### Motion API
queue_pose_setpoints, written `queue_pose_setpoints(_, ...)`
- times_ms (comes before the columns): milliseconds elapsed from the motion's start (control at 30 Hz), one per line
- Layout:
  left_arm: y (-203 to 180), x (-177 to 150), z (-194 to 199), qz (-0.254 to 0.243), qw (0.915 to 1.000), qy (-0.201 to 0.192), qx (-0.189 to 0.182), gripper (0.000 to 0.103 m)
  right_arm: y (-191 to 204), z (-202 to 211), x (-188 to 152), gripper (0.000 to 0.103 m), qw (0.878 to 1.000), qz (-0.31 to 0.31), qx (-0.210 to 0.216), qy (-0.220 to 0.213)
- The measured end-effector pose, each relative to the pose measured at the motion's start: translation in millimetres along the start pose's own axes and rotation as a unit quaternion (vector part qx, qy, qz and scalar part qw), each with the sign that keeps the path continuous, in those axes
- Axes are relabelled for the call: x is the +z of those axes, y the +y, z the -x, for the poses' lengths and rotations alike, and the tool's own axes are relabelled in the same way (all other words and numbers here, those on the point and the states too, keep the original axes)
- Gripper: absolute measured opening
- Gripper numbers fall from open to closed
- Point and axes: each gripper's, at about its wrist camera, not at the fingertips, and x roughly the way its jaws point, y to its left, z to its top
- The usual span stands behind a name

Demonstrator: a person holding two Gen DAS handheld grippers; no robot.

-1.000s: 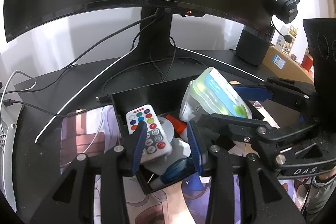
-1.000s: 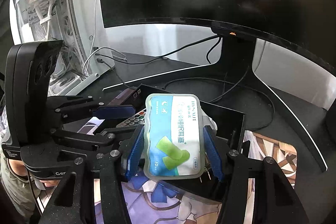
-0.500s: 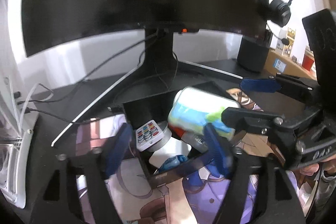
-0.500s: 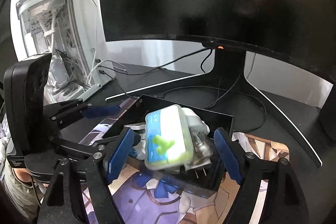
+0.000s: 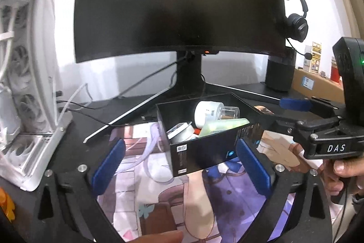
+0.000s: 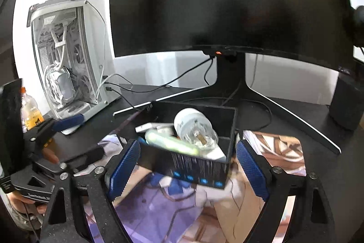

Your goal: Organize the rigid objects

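Left gripper [image 5: 180, 165]: jaws spread wide, blue pads clear of everything, holding nothing. It sits at 6 o'clock in the left wrist view, with the box [image 5: 204, 147] between and just beyond its fingertips, not touching either pad.

Right gripper [image 6: 185, 165]: jaws likewise wide apart and empty. In the right wrist view the box [image 6: 198, 165] lies between its pads at centre frame, its near wall close to the left pad; contact cannot be confirmed owing to blur.

Box: black, open-topped, resting on the printed desk mat [image 5: 159, 193], tilted slightly in both views. Contents, seen from the left wrist: a white bottle [image 5: 208, 112] with a clear cap [image 5: 229, 113] lying on its side toward 12 o'clock; a pale green packet [image 5: 220, 126] against the near wall at 3 o'clock; a round grey-white item [image 5: 180, 132] at 9 o'clock, identity not determinable. From the right wrist the bottle [image 6: 188, 122] lies across the middle and the green packet [image 6: 170, 141] runs along the near edge.

Surroundings: curved monitor [image 5: 177, 3] at 12 o'clock on its stand; white PC case [image 6: 68, 60] at 9 o'clock in the right wrist view; headset [image 5: 295, 24] at 2 o'clock in the left wrist view, above a dark speaker [image 5: 281, 74]. An orange drink bottle [image 6: 30, 114] stands at 9 o'clock beside the case. Cables [image 5: 145, 81] trail across the black desk [image 5: 109, 111] behind the box.
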Motion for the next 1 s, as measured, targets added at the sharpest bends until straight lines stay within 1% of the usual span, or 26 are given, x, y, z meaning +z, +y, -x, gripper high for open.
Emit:
queue_pose_setpoints(100,-3,-7,2,-0.008,0.9998,-0.005,0.018,0.102,4,6,-15,0.088,1.0,0.005,-0.012,-0.012)
queue_pose_setpoints(200,-1,-11,2,-0.001,0.9996,-0.004,0.027,0.102,6,11,-27,0.088,0.999,0.012,-0.031,-0.026)
queue_pose_setpoints(300,4,-13,8,0.013,0.9991,-0.017,0.037,0.102,6,15,-32,0.088,0.998,0.014,-0.039,-0.037)
queue_pose_setpoints(400,6,-14,12,0.023,0.9988,-0.02,0.039,0.103,5,22,-34,0.095,0.997,0.014,-0.051,-0.053)
queue_pose_setpoints(467,6,-15,13,0.025,0.9987,-0.019,0.04,0.103,5,26,-36,0.097,0.997,0.012,-0.057,-0.059)
queue_pose_setpoints(533,7,-17,18,0.027,0.9984,-0.027,0.041,0.103,3,32,-38,0.099,0.996,0.007,-0.055,-0.064)
queue_pose_setpoints(667,7,-18,27,0.032,0.9971,-0.049,0.049,0.103,0,40,-40,0.101,0.996,0.001,-0.061,-0.069)
queue_pose_setpoints(733,6,-18,27,0.03,0.9967,-0.051,0.055,0.103,-1,45,-41,0.101,0.995,-0.002,-0.069,-0.079)
queue_pose_setpoints(800,6,-18,27,0.03,0.9963,-0.051,0.061,0.103,0,48,-41,0.102,0.992,-0.003,-0.091,-0.089)
queue_pose_setpoints(933,8,-19,30,0.037,0.9951,-0.065,0.065,0.103,5,55,-41,0.102,0.988,0.004,-0.104,-0.113)
queue_pose_setpoints(1000,7,-19,32,0.034,0.9949,-0.069,0.065,0.103,4,54,-41,0.102,0.989,0.002,-0.104,-0.109)
